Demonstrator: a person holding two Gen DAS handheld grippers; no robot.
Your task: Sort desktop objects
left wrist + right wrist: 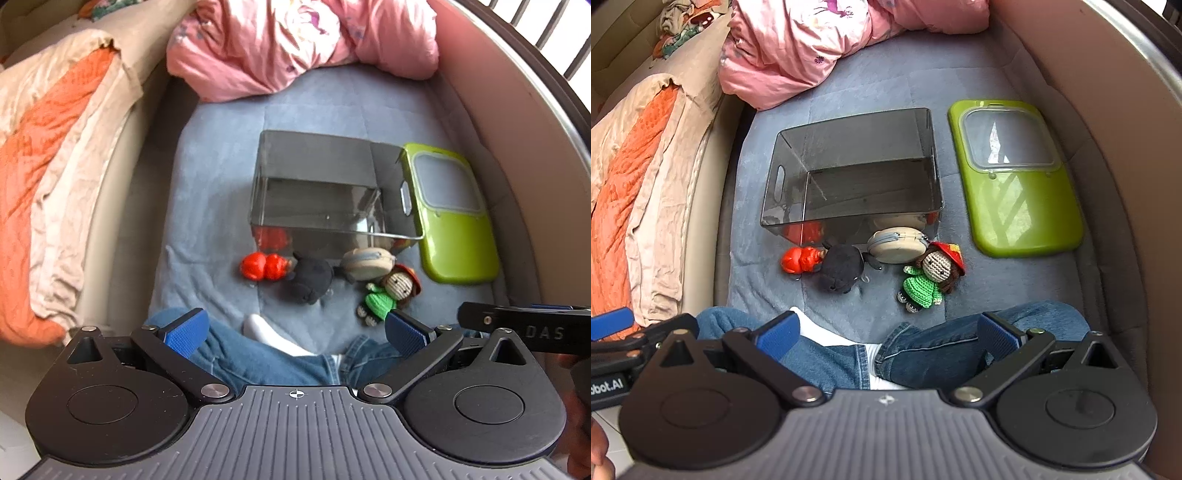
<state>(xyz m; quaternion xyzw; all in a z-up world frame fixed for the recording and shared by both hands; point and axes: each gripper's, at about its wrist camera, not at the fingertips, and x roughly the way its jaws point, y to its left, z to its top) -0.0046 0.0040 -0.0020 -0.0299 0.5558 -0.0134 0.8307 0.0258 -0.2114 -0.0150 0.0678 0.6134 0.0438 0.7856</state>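
Both grippers, left (297, 330) & right (888, 332), released; right body reads "DAS", left "bot.AI".

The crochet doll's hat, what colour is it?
Red hat with a yellow patch, clearest in the right wrist view.

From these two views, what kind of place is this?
Probably a bedroom: the work surface looks like a bed with a grey-blue sheet, a crumpled pink quilt at its far end and more bedding piled alongside.
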